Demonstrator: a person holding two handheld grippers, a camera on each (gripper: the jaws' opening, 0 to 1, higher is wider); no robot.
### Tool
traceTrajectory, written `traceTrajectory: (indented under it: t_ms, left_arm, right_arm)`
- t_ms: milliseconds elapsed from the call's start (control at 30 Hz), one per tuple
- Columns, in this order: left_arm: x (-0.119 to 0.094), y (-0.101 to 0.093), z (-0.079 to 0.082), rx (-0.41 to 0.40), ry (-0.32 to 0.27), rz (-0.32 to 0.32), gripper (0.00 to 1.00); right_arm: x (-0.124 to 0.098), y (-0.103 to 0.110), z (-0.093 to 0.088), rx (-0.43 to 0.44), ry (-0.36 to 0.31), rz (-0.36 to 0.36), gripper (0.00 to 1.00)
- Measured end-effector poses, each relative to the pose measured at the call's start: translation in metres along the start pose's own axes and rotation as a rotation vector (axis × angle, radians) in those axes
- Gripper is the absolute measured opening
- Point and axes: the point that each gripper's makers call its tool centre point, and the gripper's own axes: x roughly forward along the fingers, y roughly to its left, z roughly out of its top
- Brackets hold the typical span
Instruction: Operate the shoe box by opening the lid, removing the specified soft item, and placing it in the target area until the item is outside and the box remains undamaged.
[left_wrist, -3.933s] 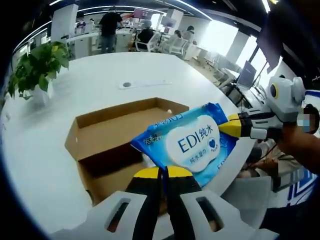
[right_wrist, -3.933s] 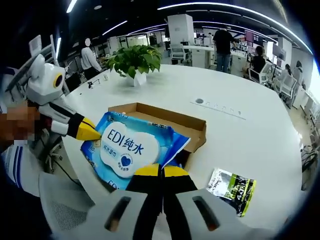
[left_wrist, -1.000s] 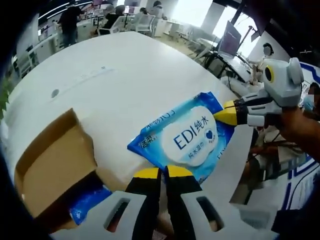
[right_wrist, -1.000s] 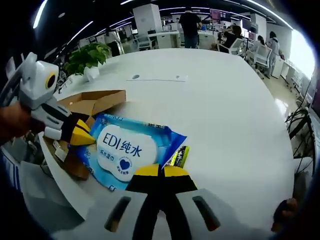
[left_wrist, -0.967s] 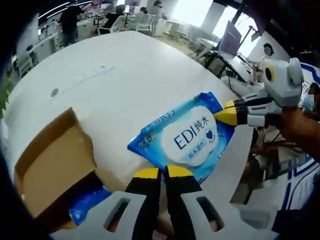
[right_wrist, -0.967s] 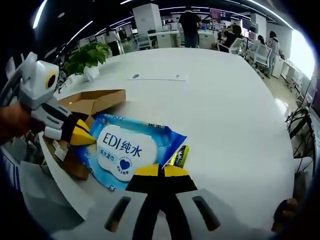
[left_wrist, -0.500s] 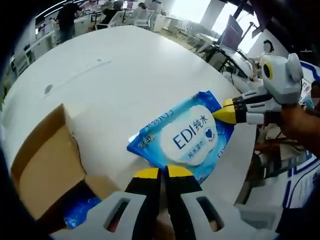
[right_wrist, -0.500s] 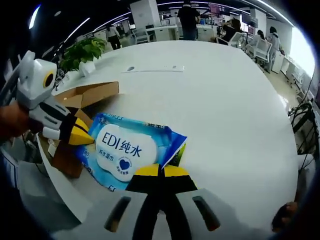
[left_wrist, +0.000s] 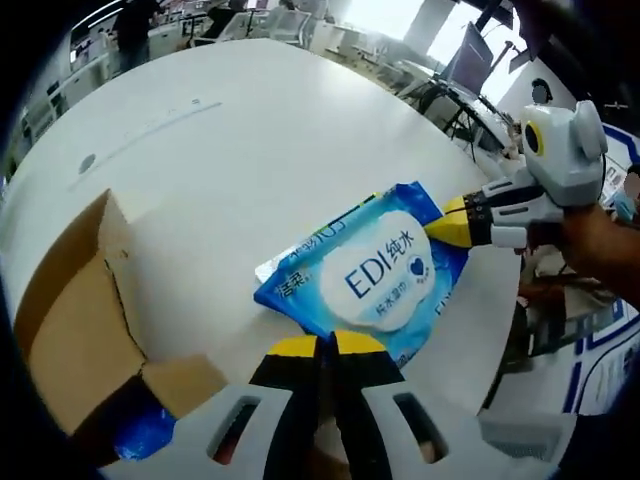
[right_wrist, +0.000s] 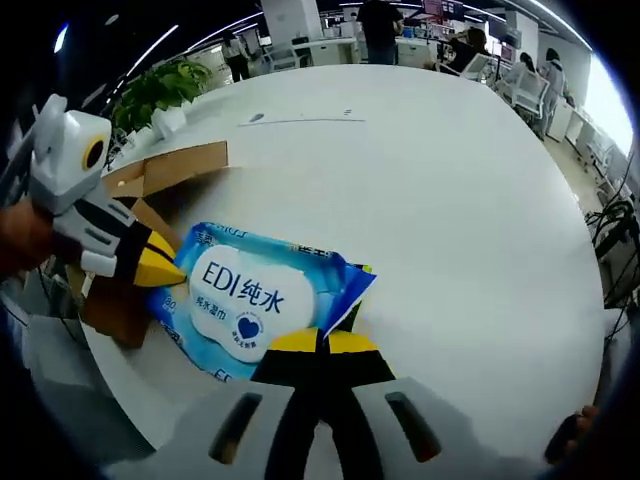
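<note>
A blue and white wet-wipes pack (left_wrist: 372, 272) (right_wrist: 250, 293) hangs just above the white table, held by its two ends. My left gripper (left_wrist: 320, 346) is shut on one end of the pack. My right gripper (right_wrist: 322, 343) is shut on the opposite end; it enters the left gripper view as yellow tips (left_wrist: 452, 221) at the pack's far corner. The left gripper's yellow tips (right_wrist: 160, 268) show at the pack's left edge in the right gripper view. The open brown cardboard shoe box (left_wrist: 70, 310) (right_wrist: 150, 180) sits beside the pack, with another blue pack (left_wrist: 135, 432) inside it.
The round white table (left_wrist: 230, 150) (right_wrist: 450, 200) stretches wide beyond the pack. A potted green plant (right_wrist: 155, 92) stands at its far side. A person's hand (left_wrist: 600, 250) holds the right gripper. Desks, chairs and people fill the office background.
Both grippers have carried the pack away from the box and lower toward the table. The green and black packet seen beneath the pack's corner is now covered by it.
</note>
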Motion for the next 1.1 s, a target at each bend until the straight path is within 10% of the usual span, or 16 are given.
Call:
traceTrajectory:
  t_ms: [600, 1100]
  left_arm:
    - [-0.005, -0.003, -0.001, 0.045, -0.006, 0.01, 0.15]
    - [-0.068, -0.004, 0.002, 0.008, -0.201, -0.002, 0.26]
  right_arm:
    - [-0.006, -0.014, 0.003, 0.005, -0.045, -0.026, 0.21]
    - [-0.046, 0.01, 0.016, 0.027, -0.147, -0.067, 0.33]
